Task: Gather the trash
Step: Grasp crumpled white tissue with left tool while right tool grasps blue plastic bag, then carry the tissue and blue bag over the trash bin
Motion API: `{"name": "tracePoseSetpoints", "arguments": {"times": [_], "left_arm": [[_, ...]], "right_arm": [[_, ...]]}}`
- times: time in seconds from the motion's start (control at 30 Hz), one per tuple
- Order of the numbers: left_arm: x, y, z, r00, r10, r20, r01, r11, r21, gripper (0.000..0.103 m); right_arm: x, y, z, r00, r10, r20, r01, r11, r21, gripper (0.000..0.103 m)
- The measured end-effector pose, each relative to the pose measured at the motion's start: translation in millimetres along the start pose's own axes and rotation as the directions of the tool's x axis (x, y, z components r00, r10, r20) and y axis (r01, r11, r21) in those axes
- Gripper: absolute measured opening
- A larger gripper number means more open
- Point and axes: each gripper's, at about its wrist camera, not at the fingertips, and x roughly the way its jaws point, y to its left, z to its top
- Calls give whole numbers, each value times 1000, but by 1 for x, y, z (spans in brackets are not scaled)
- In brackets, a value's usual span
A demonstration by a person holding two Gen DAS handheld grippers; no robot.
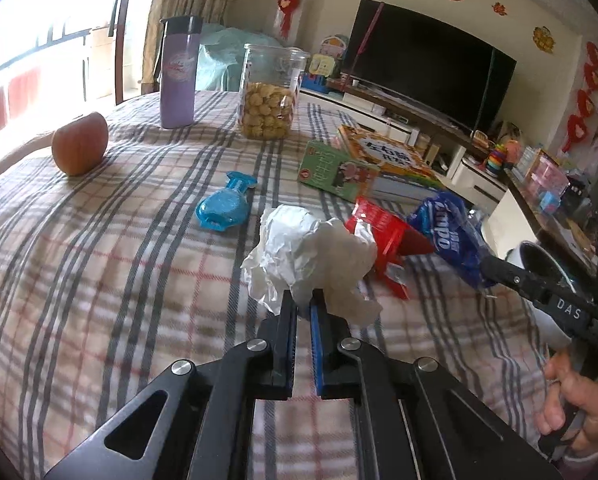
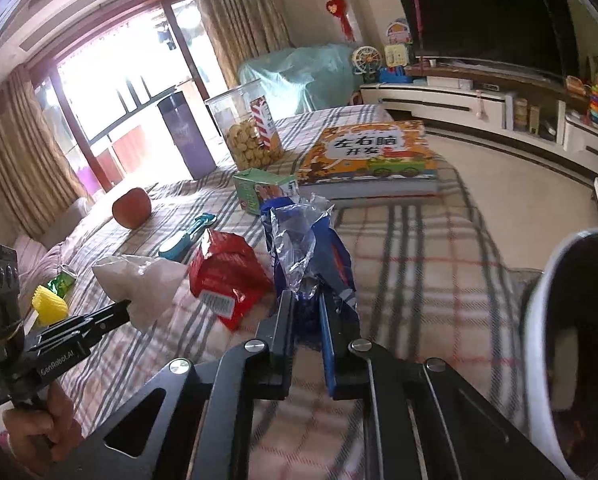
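A: Left wrist view?
B: Left gripper (image 1: 303, 300) clamped on crumpled white paper (image 1: 311, 252), jaws nearly together, paper bunched just beyond the tips above the checked desk (image 1: 99, 260). Red wrapper (image 1: 383, 228) just right of the paper, blue bag (image 1: 451, 232) further right, pinched by the right gripper (image 1: 489, 266). Blue toy (image 1: 223, 204) left of the paper; apple (image 1: 79, 143), purple bottle (image 1: 178, 72) and cookie jar (image 1: 269, 92) far.

A: Right wrist view?
B: Right gripper (image 2: 307, 300) closed on the blue bag (image 2: 319, 248), crinkled plastic standing up past the tips. Red wrapper (image 2: 227, 272) lying left of it. White paper (image 2: 139, 280) further left, at the left gripper's tip (image 2: 123, 310). White bin (image 2: 539, 340) near right.
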Motion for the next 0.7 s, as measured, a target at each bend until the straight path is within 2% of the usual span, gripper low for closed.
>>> {"name": "tracePoseSetpoints", "arguments": {"times": [0.27, 0.7], "left_arm": [[-19, -30, -15, 998, -69, -9, 69, 997, 44, 5], [-20, -87, -22, 987, -157, -44, 162, 978, 132, 5]], "right_arm": [[-35, -15, -17, 999, -23, 27, 22, 999, 33, 11], [-90, -40, -40, 994, -69, 81, 62, 994, 93, 11]]}}
